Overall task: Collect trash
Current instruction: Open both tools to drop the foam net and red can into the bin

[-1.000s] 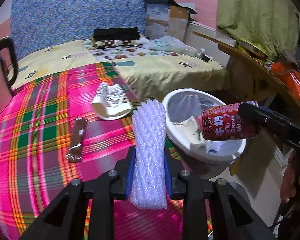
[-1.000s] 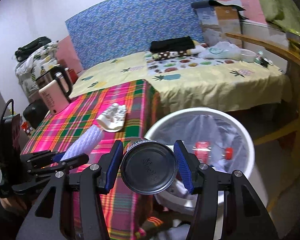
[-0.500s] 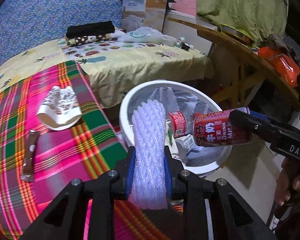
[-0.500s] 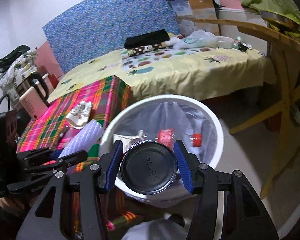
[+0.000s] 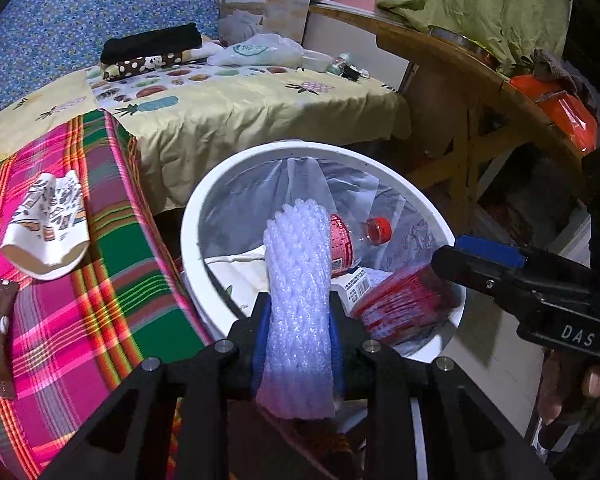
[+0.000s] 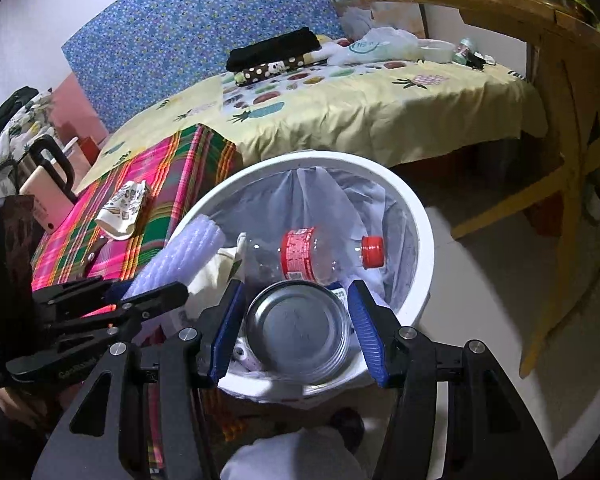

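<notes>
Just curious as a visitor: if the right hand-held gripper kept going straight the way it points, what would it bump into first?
Probably the trash in the white bin, likely the clear plastic bottle just beyond the can between the right hand-held gripper pads; depth is hard to judge.

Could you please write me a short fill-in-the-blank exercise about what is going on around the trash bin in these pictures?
1. The left gripper has a white ____ net between its fingers.
2. The clear bottle lying in the white bin has a ____ cap.
3. The crumpled paper cup lies on the ____ cloth.
4. The can is between the fingers of the ____ gripper.

Missing words: foam; red; plaid; right
</notes>
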`<state>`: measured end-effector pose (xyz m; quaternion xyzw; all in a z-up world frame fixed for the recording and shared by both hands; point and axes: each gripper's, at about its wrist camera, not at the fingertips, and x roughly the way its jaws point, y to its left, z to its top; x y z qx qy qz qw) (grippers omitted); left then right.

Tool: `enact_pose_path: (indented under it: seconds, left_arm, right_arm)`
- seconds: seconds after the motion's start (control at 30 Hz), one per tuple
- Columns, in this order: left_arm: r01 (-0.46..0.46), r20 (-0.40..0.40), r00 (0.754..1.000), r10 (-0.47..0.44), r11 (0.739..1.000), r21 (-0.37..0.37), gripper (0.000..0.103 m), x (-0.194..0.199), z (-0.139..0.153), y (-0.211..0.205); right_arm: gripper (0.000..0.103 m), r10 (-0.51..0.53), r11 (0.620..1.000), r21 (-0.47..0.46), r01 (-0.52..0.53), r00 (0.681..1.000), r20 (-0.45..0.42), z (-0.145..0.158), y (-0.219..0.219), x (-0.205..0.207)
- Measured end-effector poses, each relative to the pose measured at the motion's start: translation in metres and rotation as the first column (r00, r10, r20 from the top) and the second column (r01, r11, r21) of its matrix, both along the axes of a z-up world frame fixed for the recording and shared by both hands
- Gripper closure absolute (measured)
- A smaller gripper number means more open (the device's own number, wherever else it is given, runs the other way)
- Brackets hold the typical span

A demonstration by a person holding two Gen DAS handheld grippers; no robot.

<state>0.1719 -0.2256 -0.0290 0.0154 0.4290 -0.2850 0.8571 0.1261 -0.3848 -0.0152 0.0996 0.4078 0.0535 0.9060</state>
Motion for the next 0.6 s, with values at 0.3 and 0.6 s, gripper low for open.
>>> enact_pose_path:
  seconds: [0.3, 0.6]
  left_arm:
    - [0.003, 0.027, 1.000, -0.002, 0.999, -0.032, 0.049, -0.006, 0.008, 0.006]
    - [-0.053, 0.053, 0.997, 0.056, 0.997, -0.055, 0.048, -0.020, 0.023, 0.036]
  right_arm:
    - [0.048, -0.023, 1.000, 0.002, 0.023, 0.999, 0.027, 0.007, -0.003, -0.002]
    - [0.048, 0.006, 1.000, -0.006, -0.006, 0.999, 0.035, 0.015, 0.015, -0.013]
